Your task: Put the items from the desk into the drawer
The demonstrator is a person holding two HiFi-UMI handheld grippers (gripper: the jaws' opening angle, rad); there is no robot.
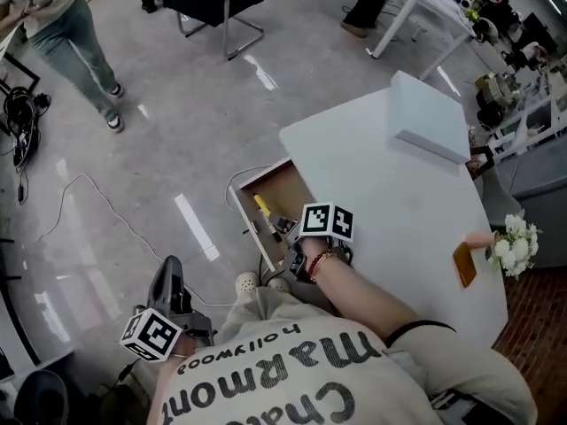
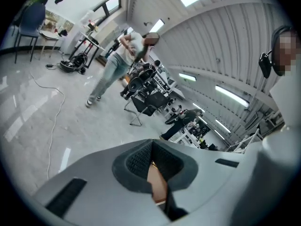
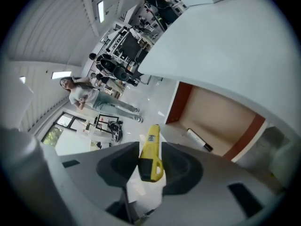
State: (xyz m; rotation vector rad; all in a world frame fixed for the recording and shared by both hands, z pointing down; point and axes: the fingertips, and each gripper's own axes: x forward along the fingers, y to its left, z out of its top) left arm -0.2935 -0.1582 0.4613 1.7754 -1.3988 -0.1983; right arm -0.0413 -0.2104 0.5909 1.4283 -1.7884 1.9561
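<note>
1. Left claw (image 2: 151,157): pads are closed together with nothing sticking out. A tan sliver shows behind the pads and I can't ID it. The claw hangs off the bench, low on the person's left, and has no part in this step.
2. Drawer (image 1: 285,189): pulled out from the left edge of the bench (image 1: 381,193), close to the near corner. It already holds a marker pen (image 3: 198,140), white body with a dark cap, lying flat on the drawer floor. I count that as one item done.
3. Right claw (image 3: 149,166): clamped on a yellow utility knife (image 3: 151,142), and the jaws stand fairly wide around it. The claw is over the open drawer and angled down into it. The knife is not released yet, so I'd call it mid-placement.
4. Knife look: slim yellow plastic handle with a small label on the body. The butt end sits between the pads and the long end points out ahead. It looks rigid and light, so it should drop in without trouble.
5. Left on the bench, as I read it:
   - a white box (image 1: 430,118) at the far edge
   - an orange flat item (image 1: 464,265) by the right edge
   - a white flower bunch (image 1: 514,244) overhanging the right edge
6. Rough progress: under halfway.
</note>
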